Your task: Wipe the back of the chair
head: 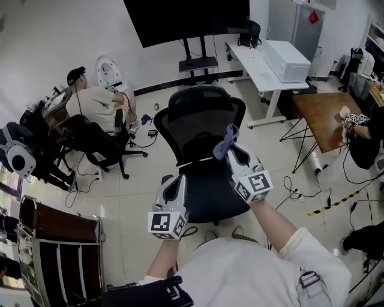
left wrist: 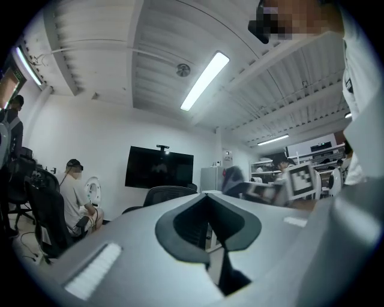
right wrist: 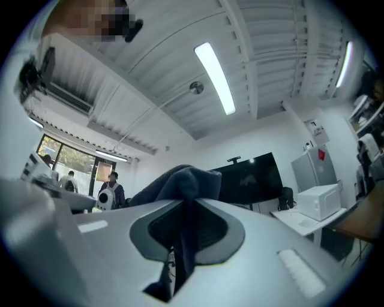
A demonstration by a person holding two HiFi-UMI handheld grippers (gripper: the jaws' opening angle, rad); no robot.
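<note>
A black mesh office chair (head: 201, 129) stands in front of me, its back (head: 207, 120) facing me and its seat (head: 210, 189) below. My right gripper (head: 231, 147) is shut on a blue-grey cloth (head: 227, 141), held just in front of the lower right of the chair back. In the right gripper view the cloth (right wrist: 180, 186) bulges out above the closed jaws. My left gripper (head: 174, 190) hangs lower left, near the seat's edge, shut with nothing in it. The left gripper view shows the chair's top (left wrist: 168, 193) beyond the jaws.
A seated person (head: 96, 105) on another black chair (head: 90, 141) is at the left. A large dark screen (head: 189, 18) on a stand is behind the chair. A white desk (head: 264, 69) and a brown table (head: 327, 117) stand at the right. Cables (head: 306, 192) lie on the floor.
</note>
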